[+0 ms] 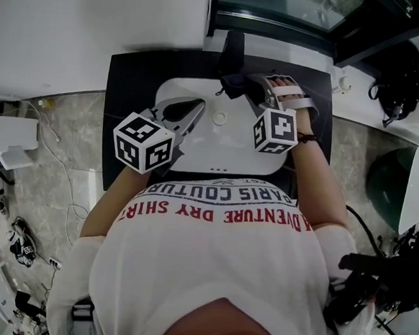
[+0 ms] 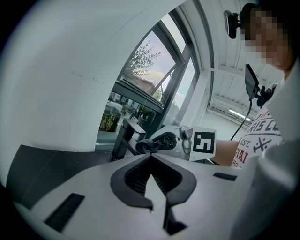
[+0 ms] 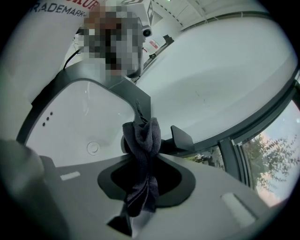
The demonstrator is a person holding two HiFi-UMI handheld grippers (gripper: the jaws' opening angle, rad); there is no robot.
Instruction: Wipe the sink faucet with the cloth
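Observation:
The black faucet [image 1: 233, 51] stands at the back of the white sink [image 1: 174, 89]. A dark grey cloth [image 1: 236, 84] hangs bunched just in front of it, and my right gripper [image 1: 242, 88] is shut on it. In the right gripper view the cloth [image 3: 143, 159] droops between the jaws and hides most of the faucet [image 3: 183, 138] right behind it. My left gripper [image 1: 198, 107] hovers over the basin's left side, shut with nothing in it. From the left gripper view [image 2: 151, 156] I see the faucet [image 2: 125, 137], the cloth [image 2: 148, 145] and the right gripper's marker cube [image 2: 204, 143] ahead.
The sink sits in a black counter [image 1: 130, 70] against a white wall, with a window [image 1: 280, 6] behind the faucet. A round drain [image 1: 219, 118] lies mid-basin. Cables and gear clutter the floor [image 1: 16, 242] at left; a dark bin [image 1: 389, 181] stands at right.

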